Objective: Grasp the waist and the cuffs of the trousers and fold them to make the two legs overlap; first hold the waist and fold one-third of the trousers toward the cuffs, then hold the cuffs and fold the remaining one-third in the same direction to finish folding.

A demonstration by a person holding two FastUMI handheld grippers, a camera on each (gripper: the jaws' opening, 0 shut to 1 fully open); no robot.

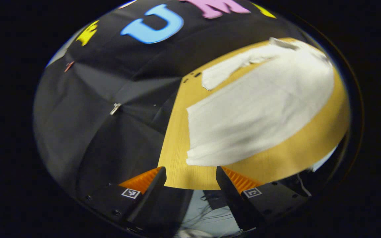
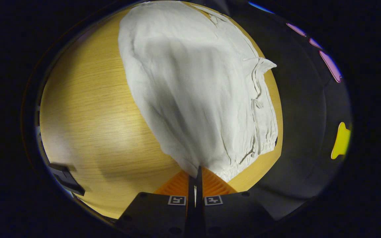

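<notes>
Right gripper (image 2: 195, 172) pressed together, pinching the gathered edge of the trousers (image 2: 193, 86), which spread ahead over the table (image 2: 88, 125). Left gripper (image 1: 190, 173) spread wide, holding nothing, trousers lying just ahead of it.

This is a recording booth, not a lived-in room. Black cloth (image 1: 111, 109) hangs as walls close around a light wood-grain bench (image 2: 88, 119), with a small metal clip (image 1: 115, 108) on the cloth. Cables (image 1: 207, 215) trail on the pale floor (image 1: 217, 221) below the bench edge.
</notes>
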